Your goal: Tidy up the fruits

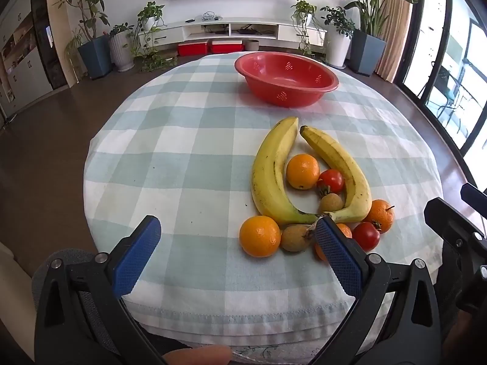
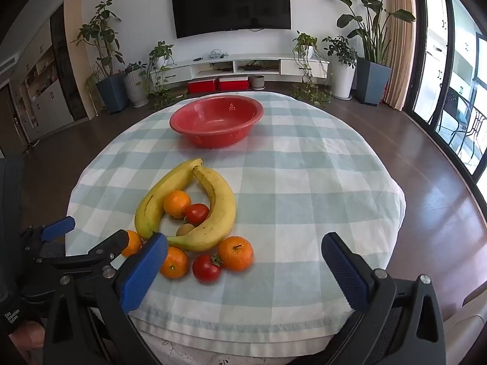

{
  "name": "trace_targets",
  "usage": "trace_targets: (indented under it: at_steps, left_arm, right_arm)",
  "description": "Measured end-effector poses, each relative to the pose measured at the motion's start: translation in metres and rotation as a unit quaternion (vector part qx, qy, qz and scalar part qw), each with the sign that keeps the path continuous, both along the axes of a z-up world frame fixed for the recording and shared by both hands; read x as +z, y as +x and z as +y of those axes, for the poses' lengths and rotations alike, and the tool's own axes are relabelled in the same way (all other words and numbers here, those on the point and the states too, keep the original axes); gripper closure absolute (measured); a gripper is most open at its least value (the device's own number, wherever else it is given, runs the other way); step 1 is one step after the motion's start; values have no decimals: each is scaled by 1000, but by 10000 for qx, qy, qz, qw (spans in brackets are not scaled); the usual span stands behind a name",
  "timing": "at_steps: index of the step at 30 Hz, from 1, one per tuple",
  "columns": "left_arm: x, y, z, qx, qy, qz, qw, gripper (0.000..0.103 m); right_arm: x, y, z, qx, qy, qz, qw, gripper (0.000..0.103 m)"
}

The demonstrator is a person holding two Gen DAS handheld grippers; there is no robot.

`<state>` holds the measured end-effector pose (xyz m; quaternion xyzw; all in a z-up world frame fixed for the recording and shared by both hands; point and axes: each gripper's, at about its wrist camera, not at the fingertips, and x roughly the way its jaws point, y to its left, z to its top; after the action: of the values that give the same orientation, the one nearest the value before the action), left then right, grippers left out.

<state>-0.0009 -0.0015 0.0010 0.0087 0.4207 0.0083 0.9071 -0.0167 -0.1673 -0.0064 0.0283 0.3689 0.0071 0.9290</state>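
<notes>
A checked tablecloth (image 1: 188, 158) covers the round table, with a red bowl (image 2: 216, 124) at its far side and nothing blocking it. Two bananas (image 2: 213, 213) curve around oranges (image 2: 235, 253), tomatoes (image 2: 206, 268) and small brown fruits (image 1: 294, 238) near the front edge. The left gripper (image 1: 237, 237) and right gripper (image 2: 243, 254) hover spread wide, holding nothing.

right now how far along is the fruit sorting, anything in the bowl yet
Nothing looks done: the red bowl holds no fruit. Nothing is in hand either; the left gripper and right gripper are both open near the table's front edge. All the fruit is left: two bananas, the oranges, the tomatoes and small brown fruits lie clustered on the checked cloth.
</notes>
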Motion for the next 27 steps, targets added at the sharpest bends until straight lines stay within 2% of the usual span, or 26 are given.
trace_targets:
  at_steps: [2, 6, 27]
  left_arm:
    - [-1, 1, 4, -76, -145, 67, 9998, 0]
    - [-1, 2, 5, -75, -184, 85, 9998, 0]
    - [-1, 1, 5, -59, -160, 43, 9998, 0]
  right_arm:
    - [0, 0, 0, 3, 0, 3, 10000, 0]
    - [-1, 0, 0, 2, 8, 17, 10000, 0]
    - [-4, 0, -1, -5, 13, 62, 10000, 0]
